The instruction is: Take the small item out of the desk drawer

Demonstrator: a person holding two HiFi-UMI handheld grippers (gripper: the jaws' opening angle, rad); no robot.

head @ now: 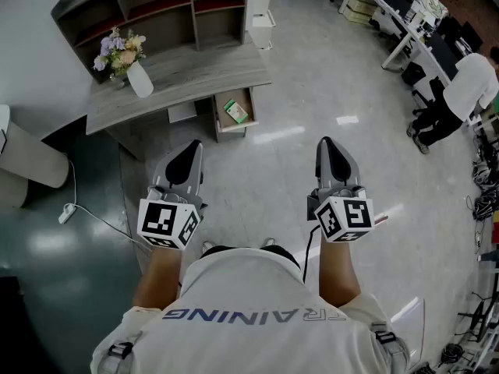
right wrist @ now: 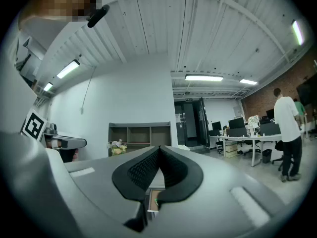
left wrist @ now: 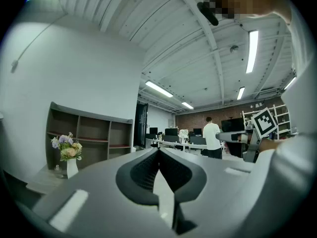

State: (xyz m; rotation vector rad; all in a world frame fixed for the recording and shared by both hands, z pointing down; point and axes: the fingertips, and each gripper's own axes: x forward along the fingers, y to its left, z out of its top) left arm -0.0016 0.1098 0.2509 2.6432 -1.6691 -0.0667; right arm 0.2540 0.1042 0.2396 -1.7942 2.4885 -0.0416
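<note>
While left tool and right tool hang closed and empty, approach seems pending: reach the far drawer, open over the item.

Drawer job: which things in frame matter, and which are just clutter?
For the job:
- small green-and-white item, lying in the open drawer of the desk
- left gripper and right gripper, both shut, empty, short of the desk

Just lying about:
- vase of flowers on the desk
- shelf unit
- floor cable
- person in white
</note>
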